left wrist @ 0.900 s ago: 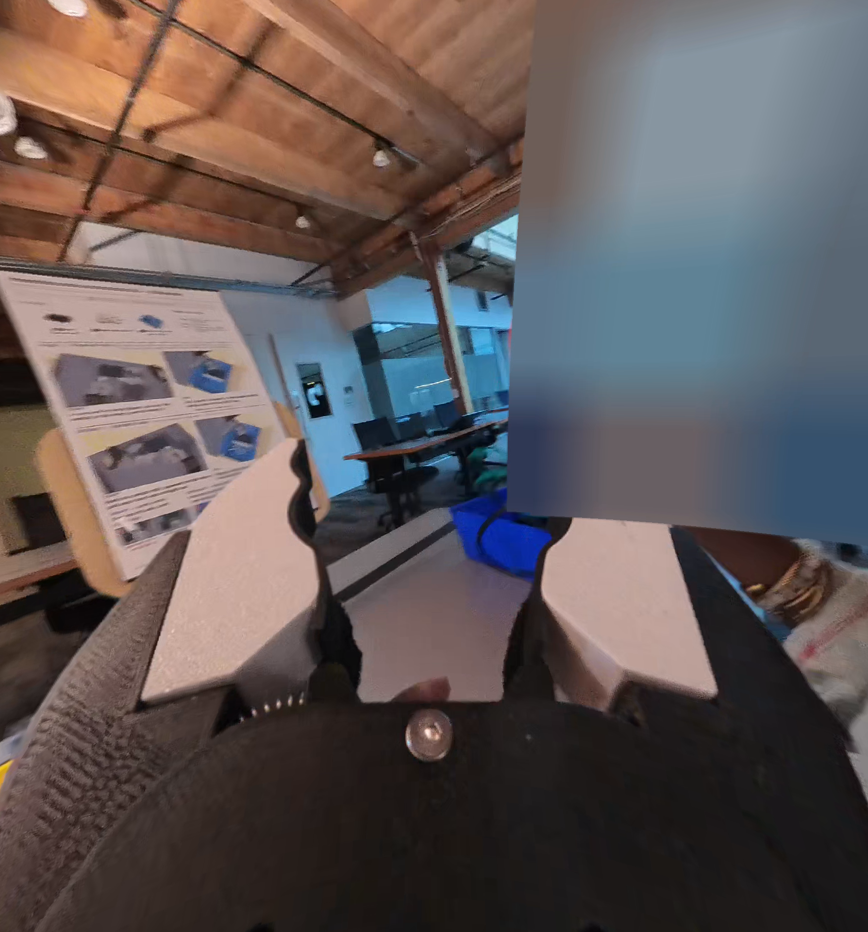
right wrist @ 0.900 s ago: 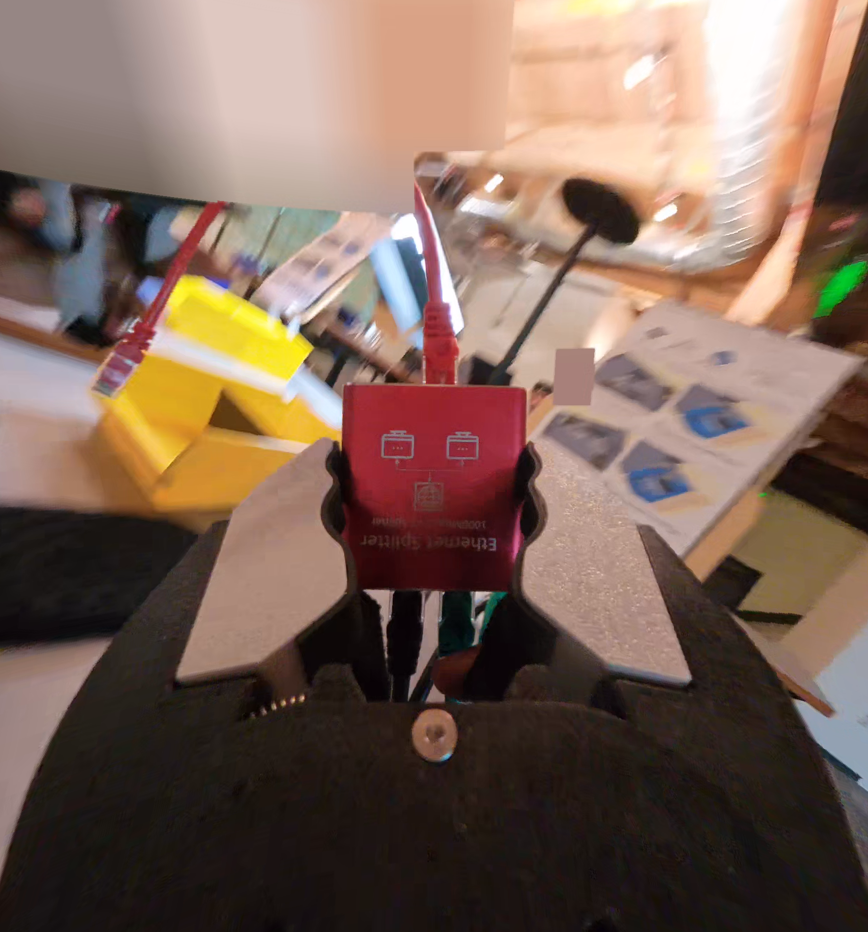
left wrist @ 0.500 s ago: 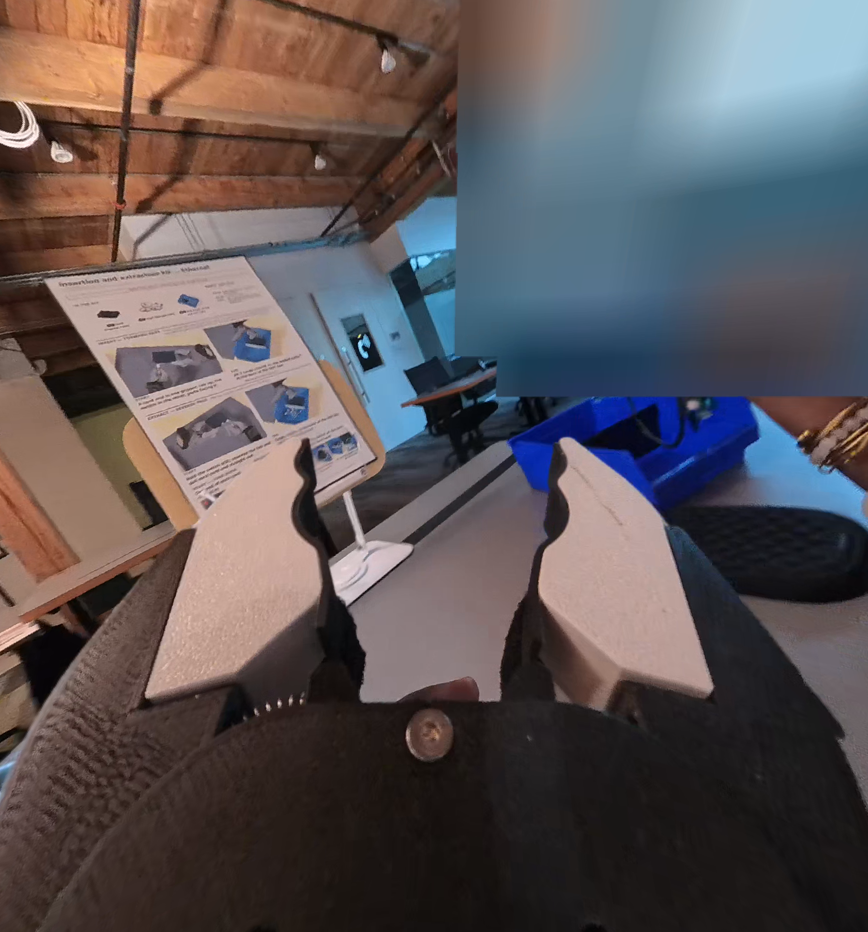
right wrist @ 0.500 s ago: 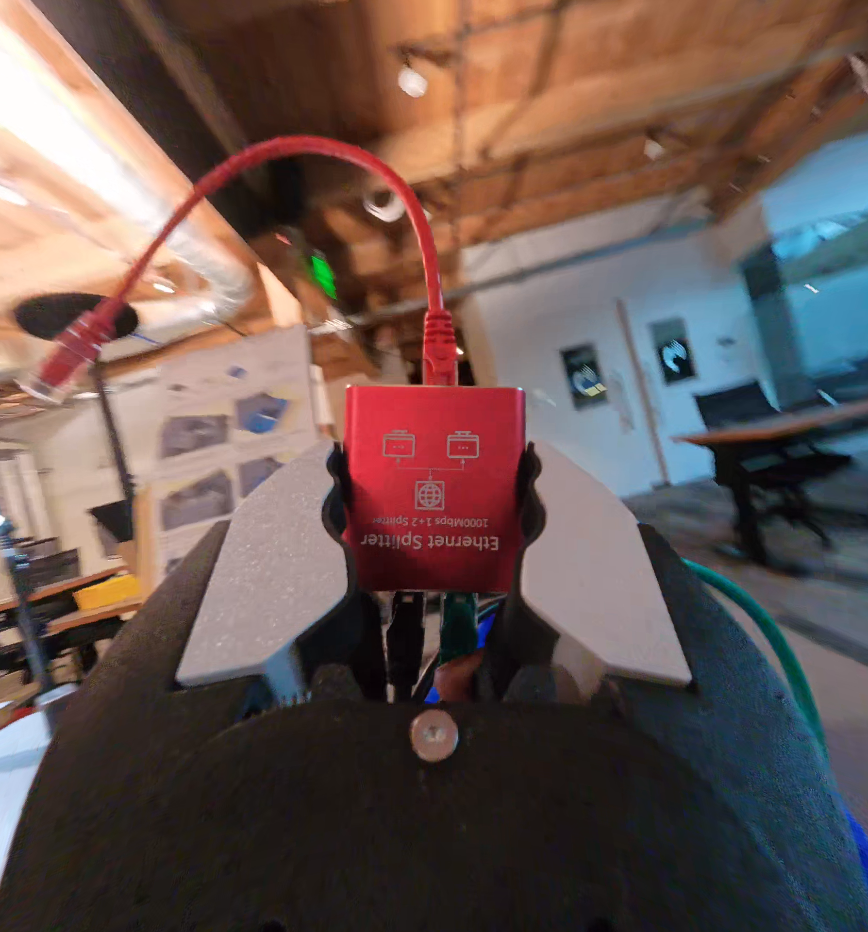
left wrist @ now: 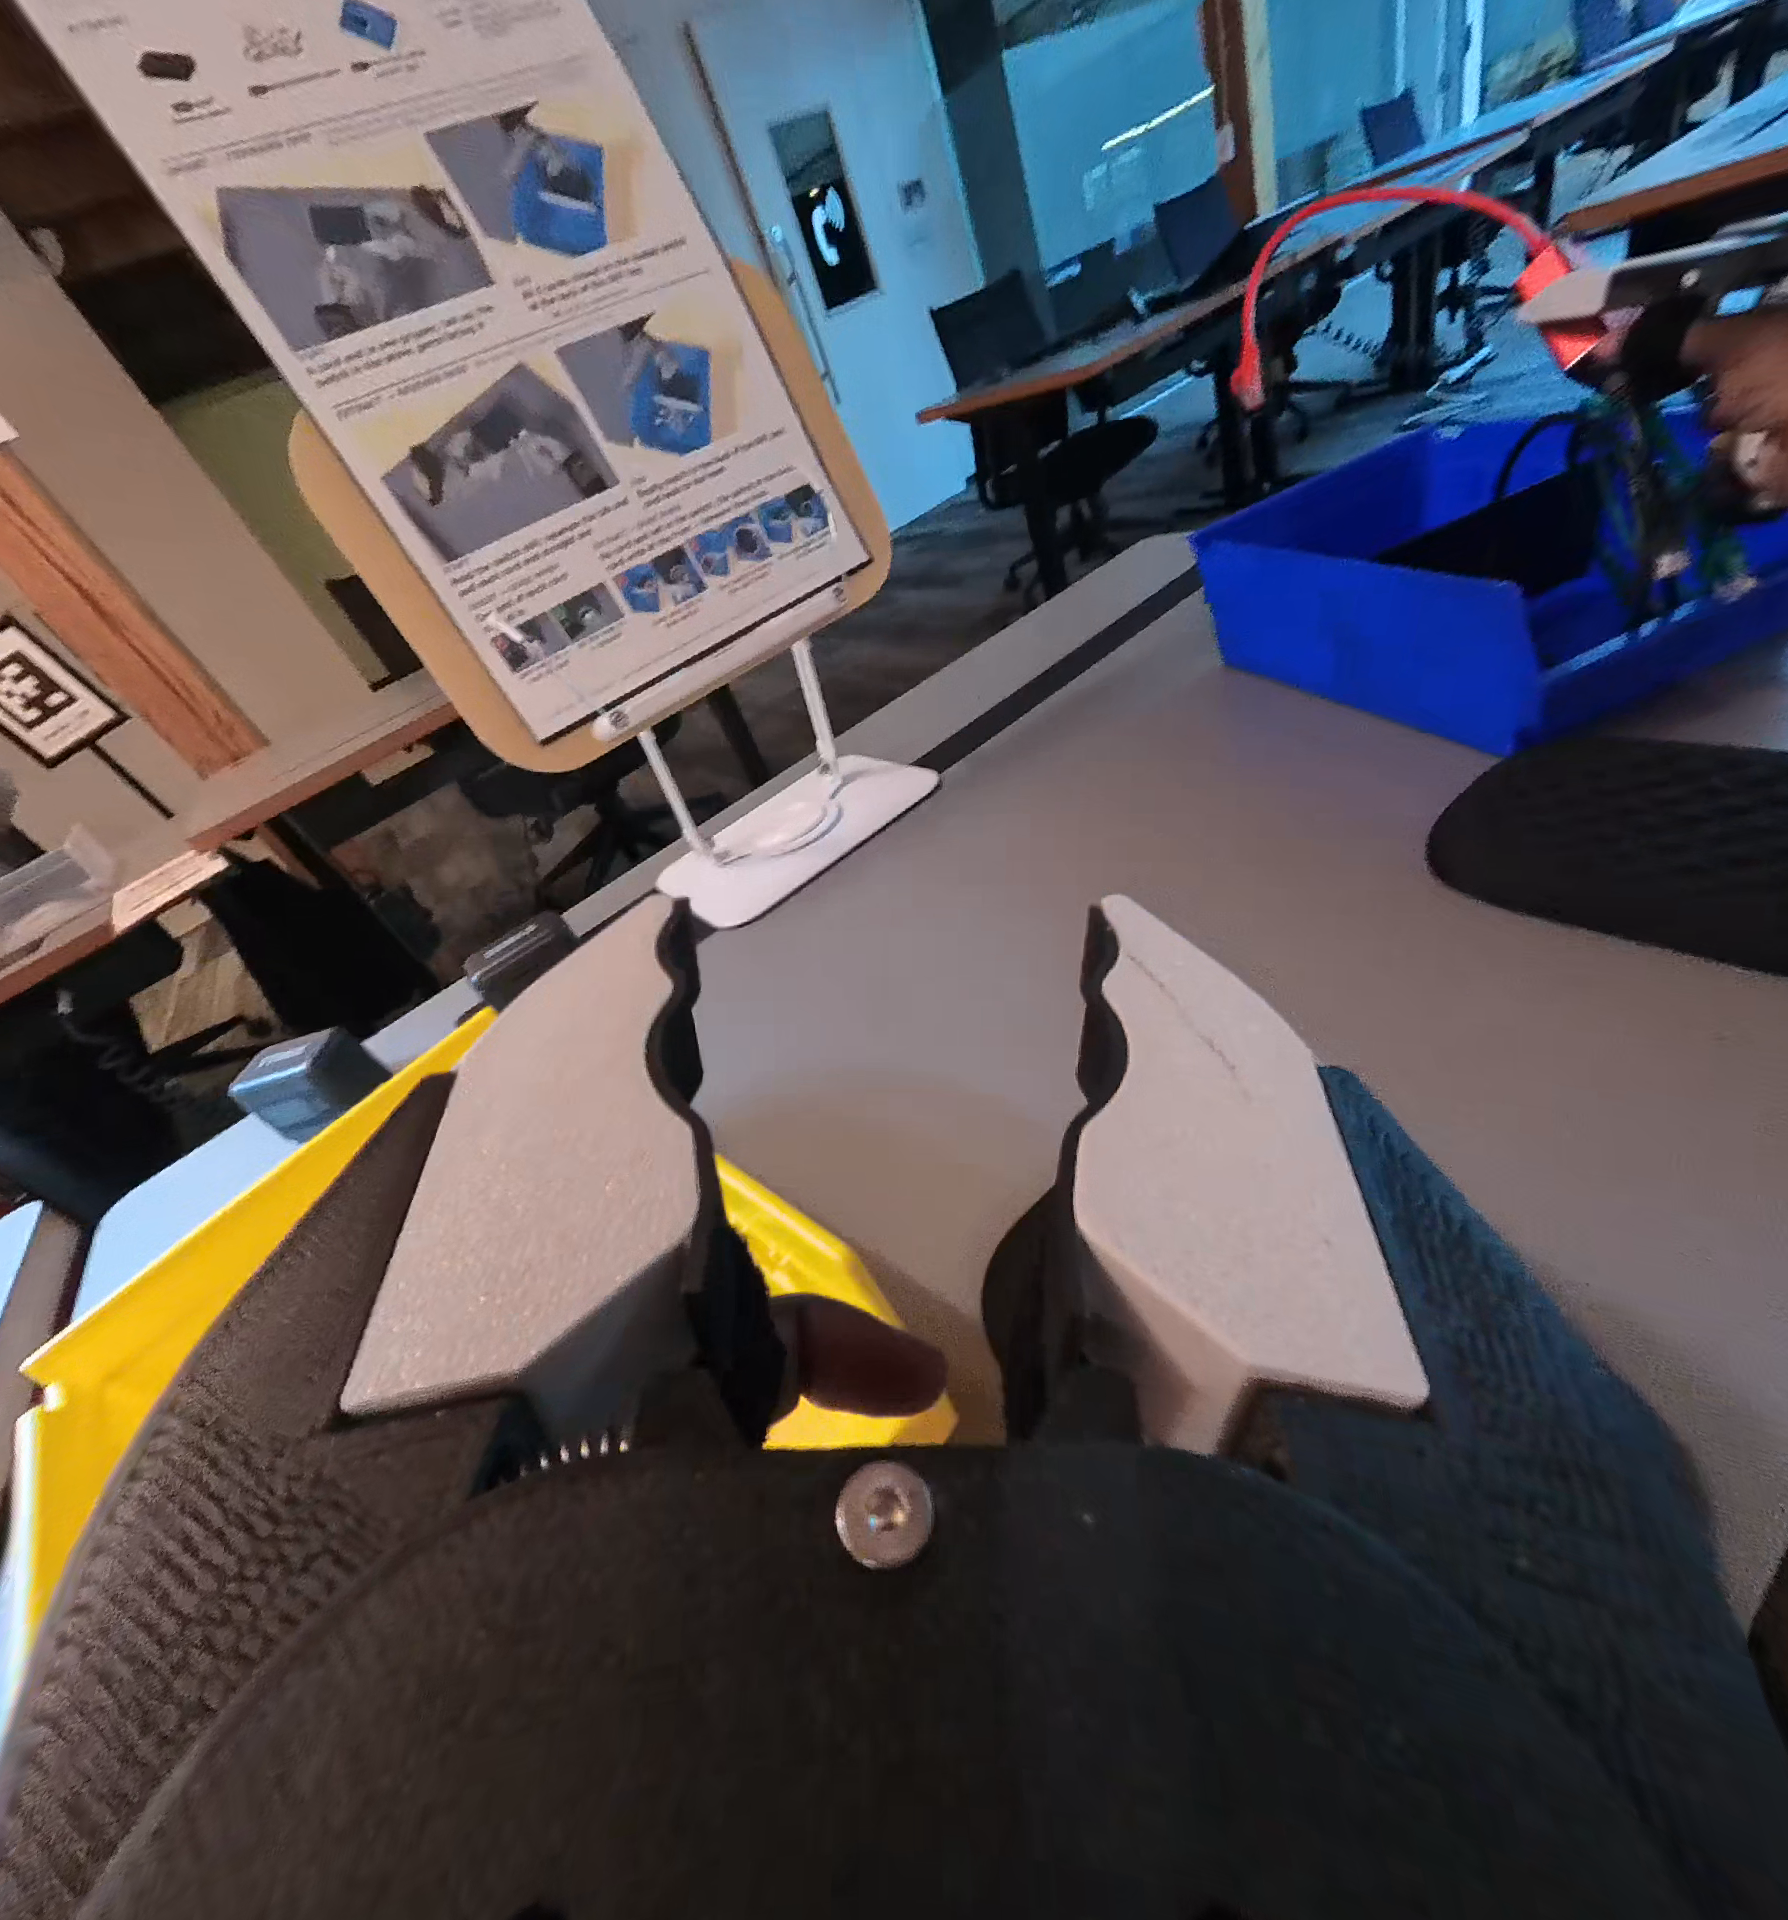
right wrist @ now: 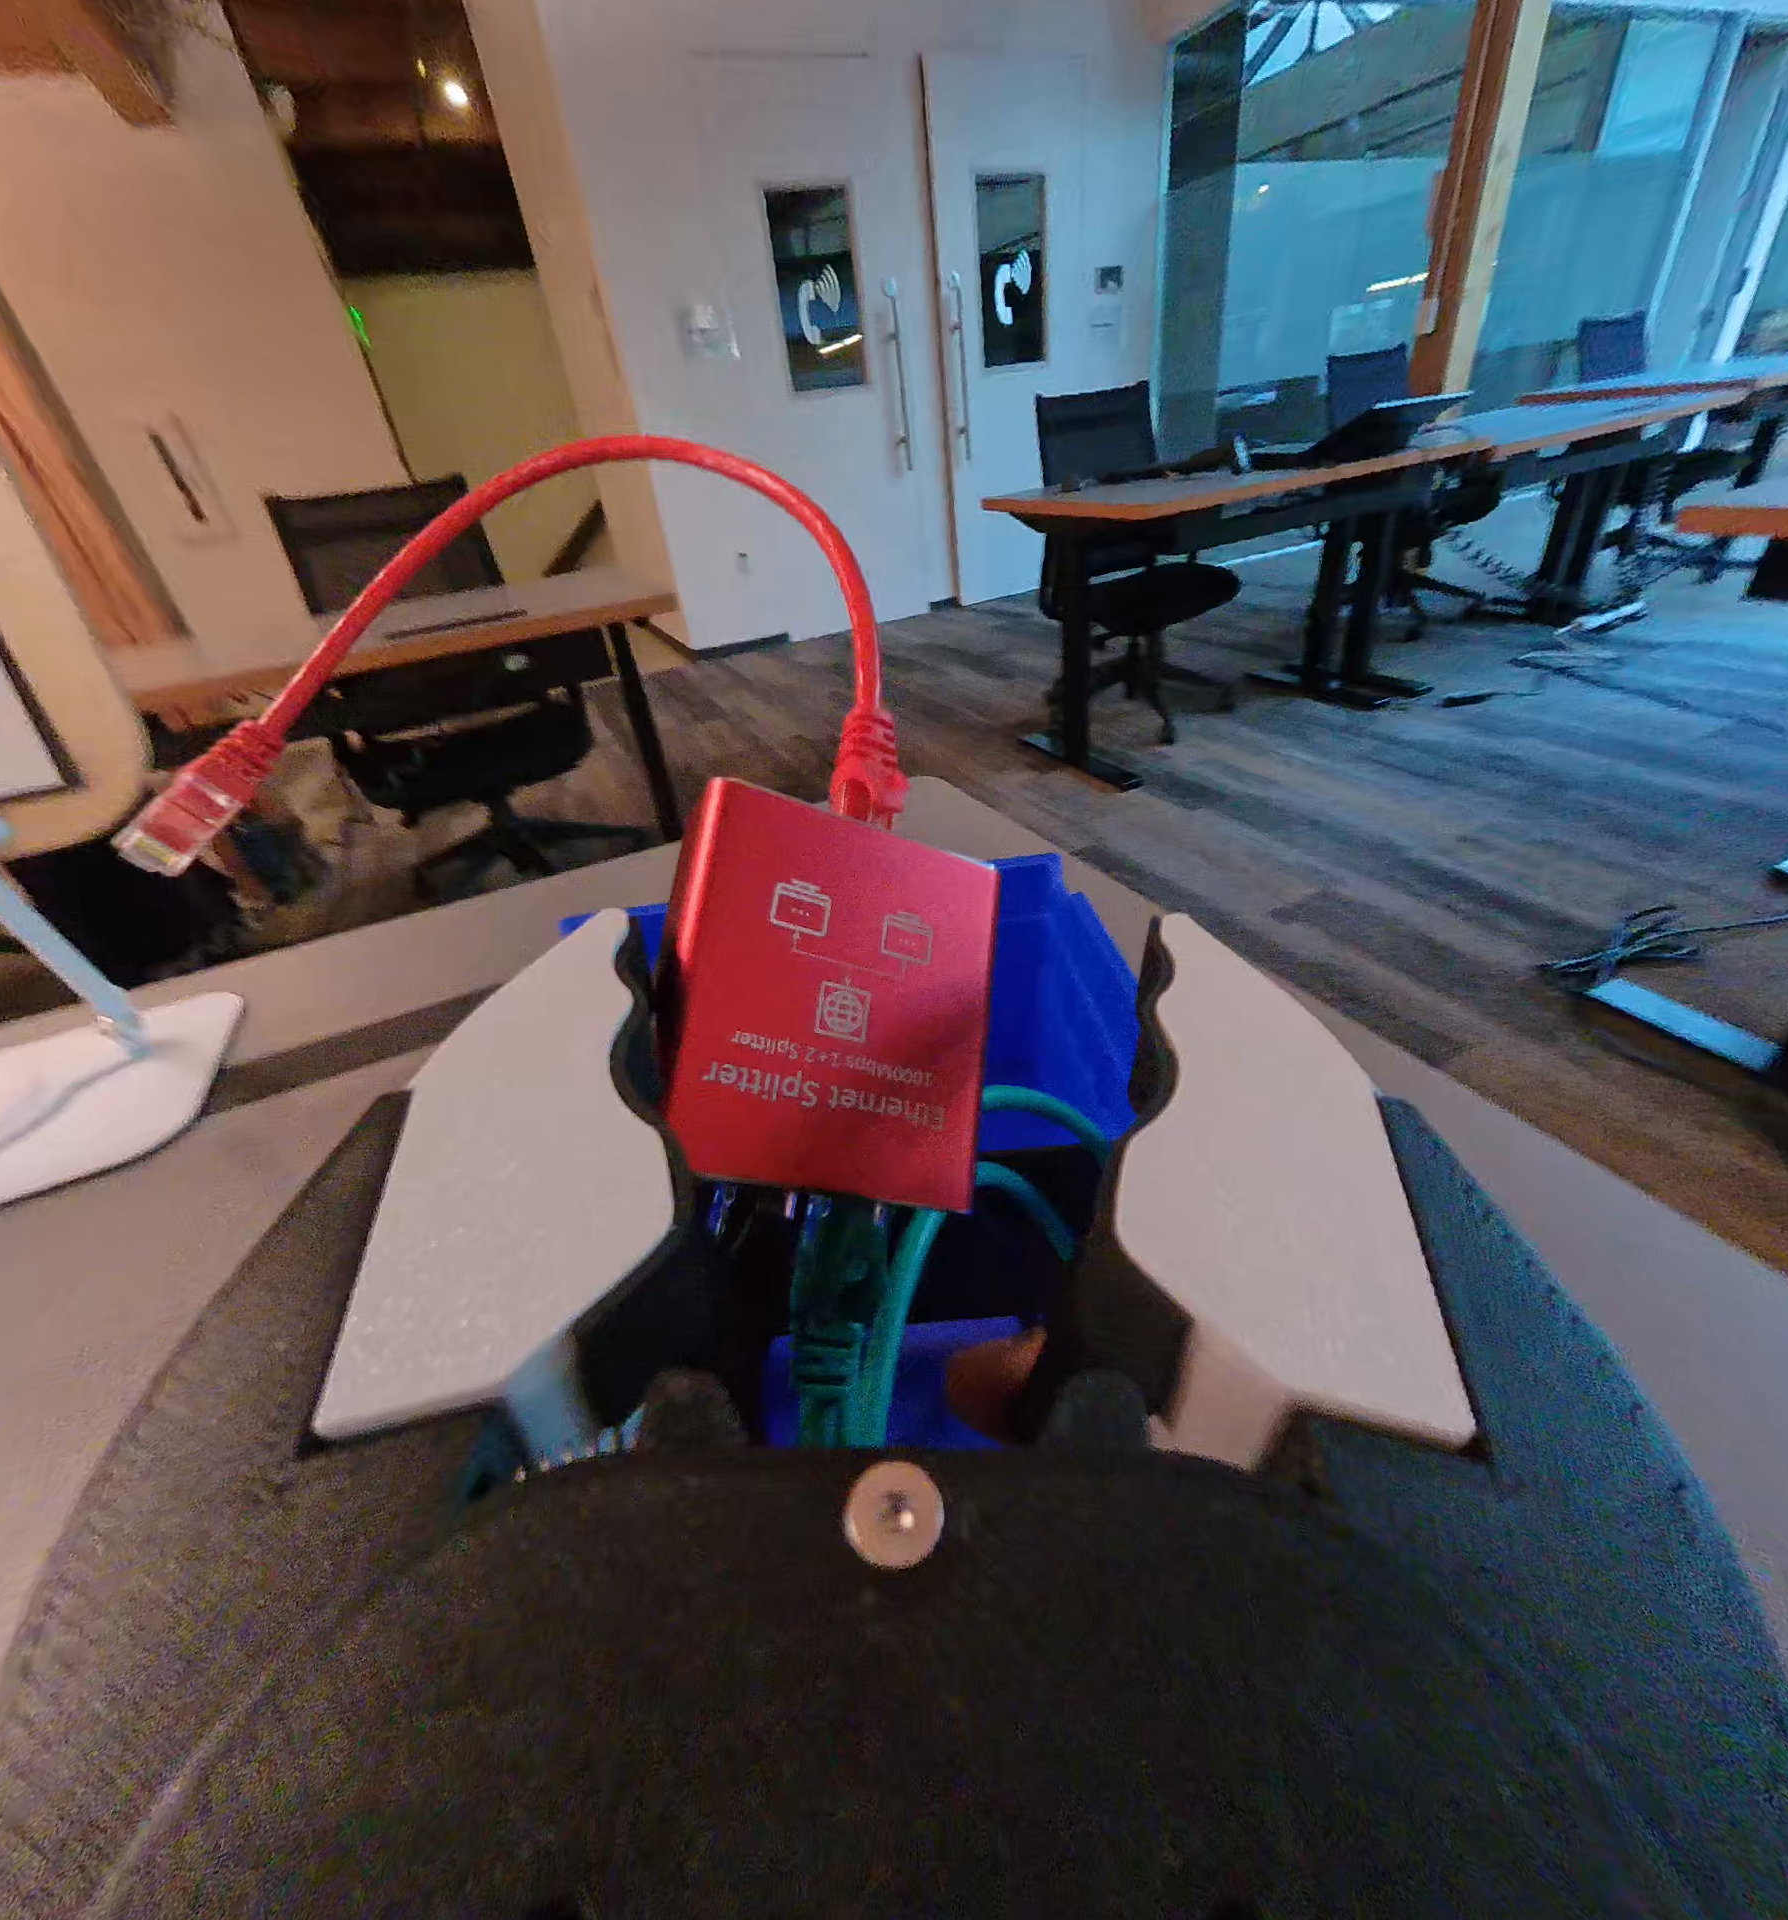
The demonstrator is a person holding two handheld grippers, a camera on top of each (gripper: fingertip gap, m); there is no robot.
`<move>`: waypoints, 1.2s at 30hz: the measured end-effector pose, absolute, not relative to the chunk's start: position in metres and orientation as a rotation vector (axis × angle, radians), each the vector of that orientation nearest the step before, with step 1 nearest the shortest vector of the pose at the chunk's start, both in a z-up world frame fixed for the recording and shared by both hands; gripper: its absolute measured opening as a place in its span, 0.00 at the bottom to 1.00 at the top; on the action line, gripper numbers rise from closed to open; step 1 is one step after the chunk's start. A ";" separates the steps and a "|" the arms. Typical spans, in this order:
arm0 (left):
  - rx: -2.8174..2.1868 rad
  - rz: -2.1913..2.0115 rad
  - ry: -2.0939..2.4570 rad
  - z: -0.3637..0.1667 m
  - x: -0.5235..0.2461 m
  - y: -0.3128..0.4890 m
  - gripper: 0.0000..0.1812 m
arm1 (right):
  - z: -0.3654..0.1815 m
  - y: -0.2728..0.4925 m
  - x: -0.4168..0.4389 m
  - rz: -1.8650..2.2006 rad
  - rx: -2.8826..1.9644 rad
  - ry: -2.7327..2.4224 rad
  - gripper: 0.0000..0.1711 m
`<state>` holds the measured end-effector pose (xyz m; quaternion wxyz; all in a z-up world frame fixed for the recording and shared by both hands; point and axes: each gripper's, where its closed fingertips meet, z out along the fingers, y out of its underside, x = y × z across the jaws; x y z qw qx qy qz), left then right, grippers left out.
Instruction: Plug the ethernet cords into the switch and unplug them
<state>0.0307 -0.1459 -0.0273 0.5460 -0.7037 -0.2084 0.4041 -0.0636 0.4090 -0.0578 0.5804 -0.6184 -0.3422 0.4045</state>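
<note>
While the red switch sits tilted in the middle of the right wrist frame, the right tongs stand spread wide: its left edge touches the left finger, but a clear gap separates it from the right finger, so nothing is clamped. A red cord is plugged into the switch's far end, arches up and over to the left, and its free plug dangles in the left of the frame, connected to nothing. At the switch's near edge, a green cord runs down between the fingers; whether its plug is seated I cannot tell. Just behind and beneath the switch, the blue bin shows through. Over to the left wrist view: the same switch is small at the upper right edge, above the blue bin, red cord looping to its left. The left tongs are released too, holding nothing, hovering over the grey worktop. A yellow bin lies at lower left beneath them, a black pad rests at right, and an instruction board on a white stand rises at upper left.
</note>
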 end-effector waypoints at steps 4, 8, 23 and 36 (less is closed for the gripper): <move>-1.669 0.985 -0.521 -0.026 0.030 -0.157 0.39 | -0.068 0.417 -0.068 0.714 -1.444 -0.927 0.60; -1.656 0.997 -0.546 -0.025 0.030 -0.169 0.39 | -0.077 0.400 -0.089 0.809 -1.477 -1.103 0.72; -1.741 1.021 -0.934 -0.076 -0.001 -0.250 0.40 | -0.147 0.244 -0.038 0.772 -1.327 -1.913 0.42; -1.527 1.175 -1.198 -0.071 0.017 -0.347 0.39 | -0.183 0.206 -0.083 0.476 -1.218 -2.046 0.18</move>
